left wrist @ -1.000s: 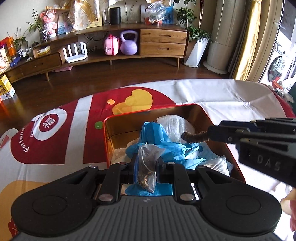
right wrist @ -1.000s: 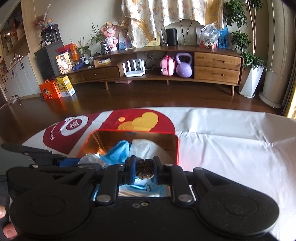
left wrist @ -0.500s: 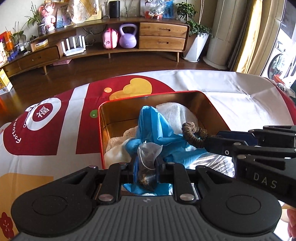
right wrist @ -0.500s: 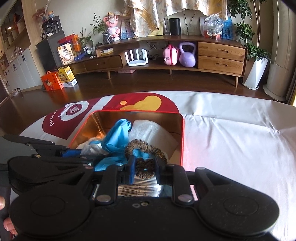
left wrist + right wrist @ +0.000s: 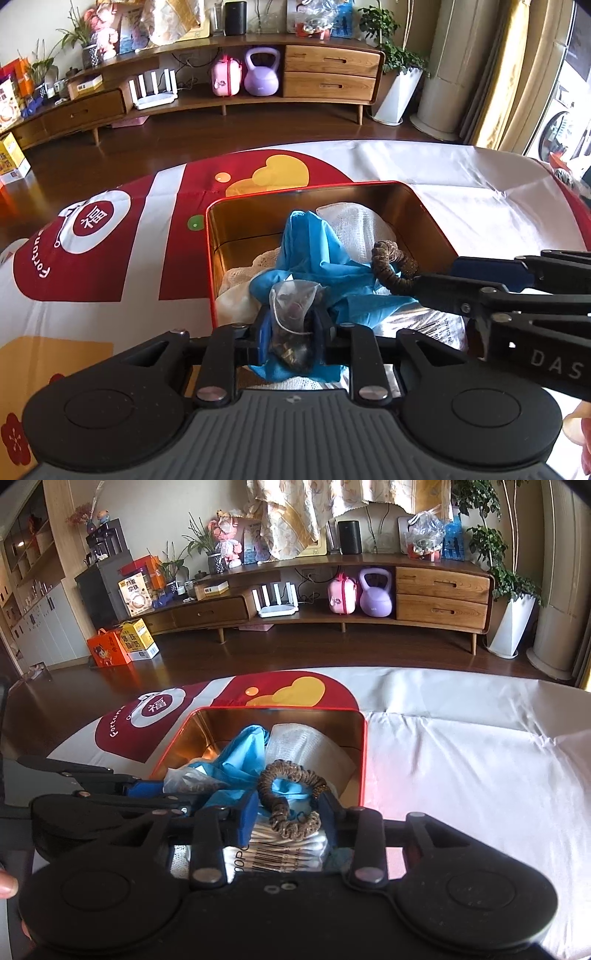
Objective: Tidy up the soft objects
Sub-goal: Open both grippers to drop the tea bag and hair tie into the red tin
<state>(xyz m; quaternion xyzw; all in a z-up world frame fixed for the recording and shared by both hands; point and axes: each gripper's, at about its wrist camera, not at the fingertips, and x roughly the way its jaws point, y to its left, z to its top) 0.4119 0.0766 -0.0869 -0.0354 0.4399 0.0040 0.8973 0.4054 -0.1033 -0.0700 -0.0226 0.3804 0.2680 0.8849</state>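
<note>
The right gripper (image 5: 290,812) had just been opening, the scrunchie (image 5: 291,797) loose between its jaws, over the tin (image 5: 210,258). The left gripper (image 5: 293,332) pinched a sachet (image 5: 291,314). Risk: the scrunchie snagging a pad (fabric clings). Only the right view showed the swab packet (image 5: 280,856) beneath.

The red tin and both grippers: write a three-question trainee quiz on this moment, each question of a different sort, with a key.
1. True or false: the left gripper grips a clear sachet of dried bits.
2. What lies between the right gripper's pads? A) brown scrunchie B) white cloth C) kettlebell
3. Fill in: the blue glove lies ___ the red tin.

Key
1. True.
2. A; the jaws have just been opening and the scrunchie sits loose between them.
3. Inside.
</note>
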